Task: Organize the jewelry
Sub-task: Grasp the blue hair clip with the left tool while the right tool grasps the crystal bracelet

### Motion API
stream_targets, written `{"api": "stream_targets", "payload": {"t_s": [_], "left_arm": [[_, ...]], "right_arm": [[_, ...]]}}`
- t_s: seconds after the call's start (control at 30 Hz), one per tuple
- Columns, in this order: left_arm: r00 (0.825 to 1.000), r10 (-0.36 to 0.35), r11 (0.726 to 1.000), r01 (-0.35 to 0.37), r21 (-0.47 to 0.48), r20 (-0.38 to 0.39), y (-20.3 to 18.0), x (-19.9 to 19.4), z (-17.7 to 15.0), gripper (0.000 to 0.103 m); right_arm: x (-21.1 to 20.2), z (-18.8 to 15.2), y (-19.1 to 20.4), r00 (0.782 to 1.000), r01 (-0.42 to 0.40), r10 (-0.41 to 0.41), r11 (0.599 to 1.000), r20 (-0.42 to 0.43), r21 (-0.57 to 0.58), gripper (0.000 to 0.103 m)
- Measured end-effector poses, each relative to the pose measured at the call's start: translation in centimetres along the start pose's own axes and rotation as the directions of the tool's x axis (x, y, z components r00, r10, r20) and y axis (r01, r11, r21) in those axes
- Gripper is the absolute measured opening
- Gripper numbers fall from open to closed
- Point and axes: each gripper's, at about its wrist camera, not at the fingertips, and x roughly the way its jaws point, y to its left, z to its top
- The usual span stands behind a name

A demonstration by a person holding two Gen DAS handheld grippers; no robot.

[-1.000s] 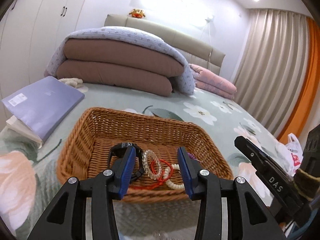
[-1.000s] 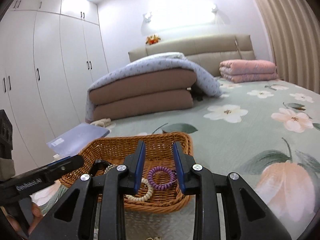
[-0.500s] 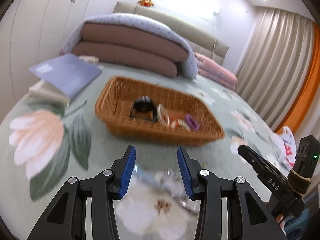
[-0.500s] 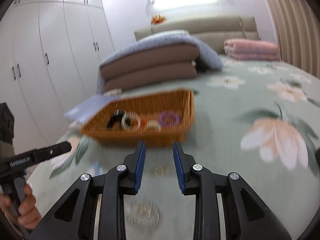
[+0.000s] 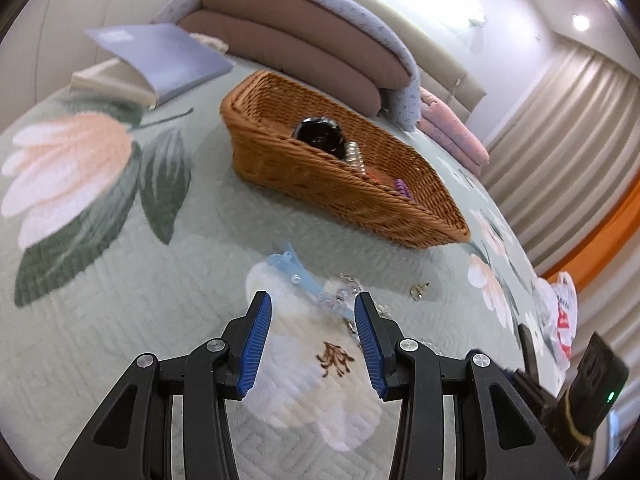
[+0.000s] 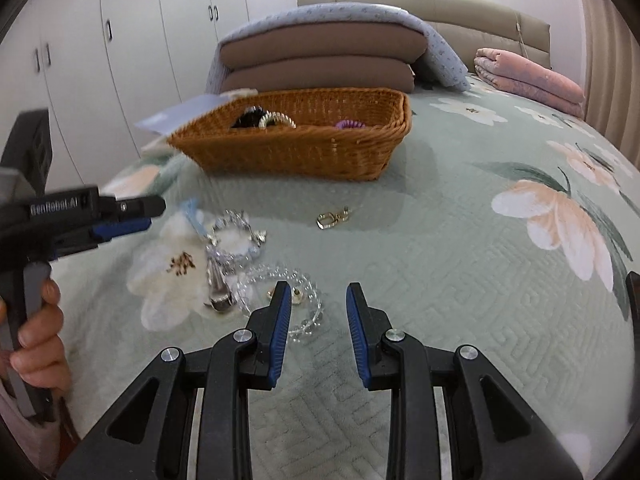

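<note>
Both hand-held grippers, left [image 5: 313, 320] and right [image 6: 319, 307], apparently agape.

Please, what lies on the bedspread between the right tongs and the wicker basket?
In the right wrist view, a small gold earring lies alone on the bedspread between the right tongs and the wicker basket. The rest is bare quilt.

Bedroom setting. Ahead of the grippers, a floral green quilted bedspread [image 6: 460, 208] runs to folded brown duvets [image 6: 324, 60] and a beige padded headboard [image 6: 440, 4]. White wardrobe doors [image 6: 132, 36] stand left; beige pleated curtains [image 5: 560, 128] hang right.
</note>
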Motion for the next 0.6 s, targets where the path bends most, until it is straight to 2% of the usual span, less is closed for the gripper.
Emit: {"api": "stream_targets", "payload": {"t_s": [0.2,0.4,0.6], "left_arm": [[0.999,-0.01,0.999,0.008,-0.037,-0.034,0.3,1.9,0.4,0.044],[0.998,0.052,0.998,-0.051,0.02,-0.041,-1.4,3.8,0.7,0.044],[0.992,0.123,0.989,-0.12,0.082,-0.037,-2.6,4.8,0.9,0.044]], "right_arm": [[0.4,0.0,-0.2,1.0,-0.019,0.019,1.0,-0.015,0.005,0.031],[1.1,0.2,-0.4,0.999,-0.029,0.029,1.0,-0.043,0.009,0.031],[1.7,0.1,0.1,0.998,-0.005,0.005,1.0,-0.063,-0.009,0.031]]}}
